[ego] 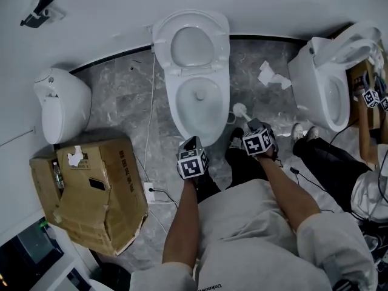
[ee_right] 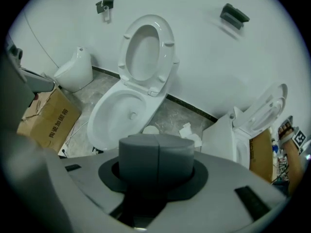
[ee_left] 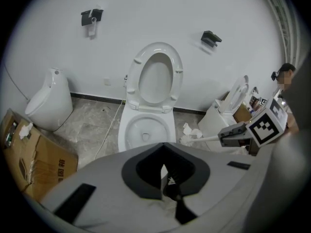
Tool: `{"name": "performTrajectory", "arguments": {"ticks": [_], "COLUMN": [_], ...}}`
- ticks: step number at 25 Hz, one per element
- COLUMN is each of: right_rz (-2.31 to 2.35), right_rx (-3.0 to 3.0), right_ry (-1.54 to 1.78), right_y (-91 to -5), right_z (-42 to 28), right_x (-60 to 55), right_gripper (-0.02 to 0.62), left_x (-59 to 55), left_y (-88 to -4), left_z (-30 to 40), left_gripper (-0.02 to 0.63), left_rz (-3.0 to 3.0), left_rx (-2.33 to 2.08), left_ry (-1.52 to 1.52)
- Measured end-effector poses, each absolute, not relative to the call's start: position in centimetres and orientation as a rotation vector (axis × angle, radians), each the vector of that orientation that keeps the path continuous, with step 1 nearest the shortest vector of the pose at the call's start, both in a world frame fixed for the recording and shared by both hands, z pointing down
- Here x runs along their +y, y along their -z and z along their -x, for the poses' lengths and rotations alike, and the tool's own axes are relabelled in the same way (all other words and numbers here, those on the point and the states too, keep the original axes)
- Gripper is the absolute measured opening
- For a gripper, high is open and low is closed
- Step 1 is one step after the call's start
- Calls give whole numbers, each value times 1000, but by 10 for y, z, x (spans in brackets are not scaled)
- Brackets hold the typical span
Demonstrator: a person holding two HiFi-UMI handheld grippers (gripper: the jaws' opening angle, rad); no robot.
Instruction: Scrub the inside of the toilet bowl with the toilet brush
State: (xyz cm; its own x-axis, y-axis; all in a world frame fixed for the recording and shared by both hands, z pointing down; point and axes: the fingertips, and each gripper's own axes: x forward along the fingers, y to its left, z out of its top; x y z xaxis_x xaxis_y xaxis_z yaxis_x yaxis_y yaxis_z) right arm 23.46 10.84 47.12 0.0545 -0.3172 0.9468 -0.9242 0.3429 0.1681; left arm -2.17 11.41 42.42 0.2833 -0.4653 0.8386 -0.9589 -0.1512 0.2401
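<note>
A grey marbled floor (ego: 121,105) meets a plain white wall, seen from above by the person standing there. At the middle of the wall stands a white toilet (ego: 182,111), its seat (ego: 193,23) raised upright against the wall and its bowl open. A second white toilet (ego: 315,80) stands near the right edge of the floor, its lid also raised. A battered cardboard box (ego: 109,205) sits at the floor's lower left, flaps crumpled, and a white urinal (ego: 60,105) hangs on the wall just beyond it. A second person's dark trouser legs (ego: 330,156) reach in from the right.

The person's two bare forearms reach down in front of the middle toilet. The left claw (ego: 190,145) hangs at the front edge of the bowl; its jaws are clenched together with only a thin pale slit between them and nothing in them. The right claw (ee_right: 156,142) is clenched round the handle of the toilet brush (ego: 240,109). The brush's white head is outside the bowl, just beside the bowl's right side and over the floor; whether it touches the floor cannot be told.

Crumpled white paper (ego: 271,76) lies on the floor between the two toilets, near the wall. A thin white cable (ego: 149,126) runs along the floor at the left of the middle toilet, from the wall to a small white plug block (ego: 149,190) beside the box
</note>
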Motion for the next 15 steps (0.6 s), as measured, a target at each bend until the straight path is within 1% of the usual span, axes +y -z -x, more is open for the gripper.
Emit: {"name": "performTrajectory", "arguments": {"ticks": [5, 7, 10, 15], "right_rz": [-1192, -1136, -1007, -859], "right_rx": [-1600, -1700, -1812, -1759], "right_ry": [-596, -612, -676, -590], "right_y": [-454, -454, -460, -485], "right_z": [-211, -193, -161, -140], "right_x": [85, 77, 74, 78], "right_gripper": [170, 170, 170, 170], "left_x": [116, 115, 113, 119], "left_y": [-422, -424, -422, -424], "left_z": [38, 41, 49, 64], "left_gripper": [23, 23, 23, 23], "left_rz": [-1736, -1723, -1713, -1694], "left_rx": [-1324, -1331, -1332, -1338], "left_ry": [-768, -770, -768, -778]}}
